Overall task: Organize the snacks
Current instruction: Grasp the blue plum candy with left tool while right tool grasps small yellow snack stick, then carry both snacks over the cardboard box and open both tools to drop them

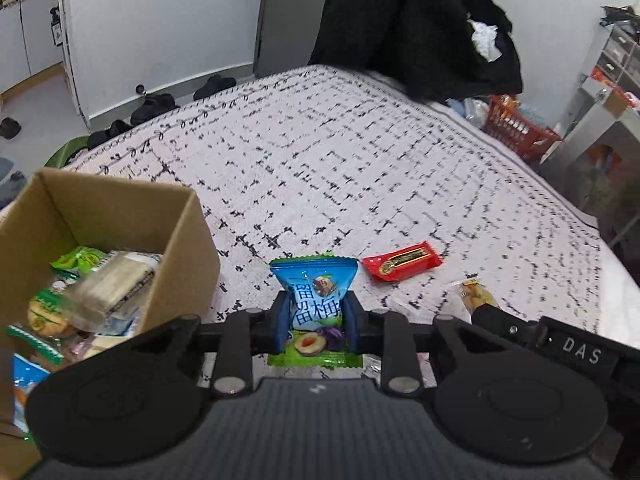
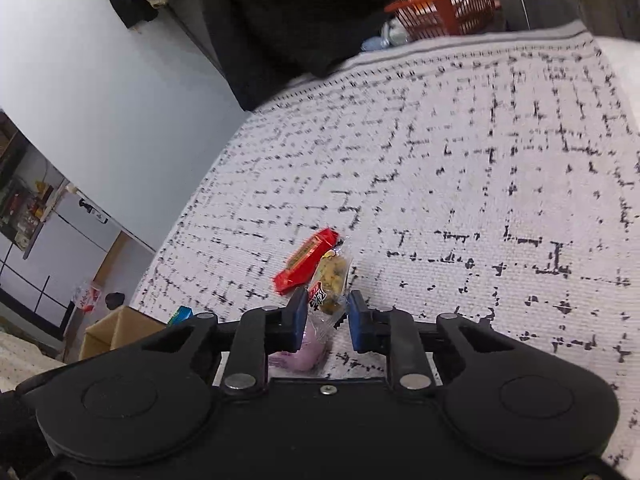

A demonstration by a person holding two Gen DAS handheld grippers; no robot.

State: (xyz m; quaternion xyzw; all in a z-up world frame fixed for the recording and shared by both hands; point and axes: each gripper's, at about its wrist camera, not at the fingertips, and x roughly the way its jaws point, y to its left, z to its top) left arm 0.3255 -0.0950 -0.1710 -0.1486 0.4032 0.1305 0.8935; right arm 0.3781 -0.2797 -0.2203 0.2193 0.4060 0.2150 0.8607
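My left gripper (image 1: 316,320) is shut on a blue and green plum snack packet (image 1: 314,300), held upright above the patterned bedspread (image 1: 340,160). Just to its left stands an open cardboard box (image 1: 120,216) with several snack packets inside. A red packet (image 1: 402,266) lies flat on the bedspread to the right. My right gripper (image 2: 328,320) is shut on a clear packet of yellowish snack (image 2: 330,280), which sticks up between the blue pads. The red packet (image 2: 306,266) lies just behind it. A pale purple packet (image 2: 304,356) lies under the right gripper.
A heap of dark clothing (image 1: 420,28) covers the far end of the bed. An orange basket (image 1: 516,128) sits beside it at the bed's far right corner. Shelving (image 1: 616,64) stands beyond the right edge. Shoes (image 1: 152,106) lie on the floor at left.
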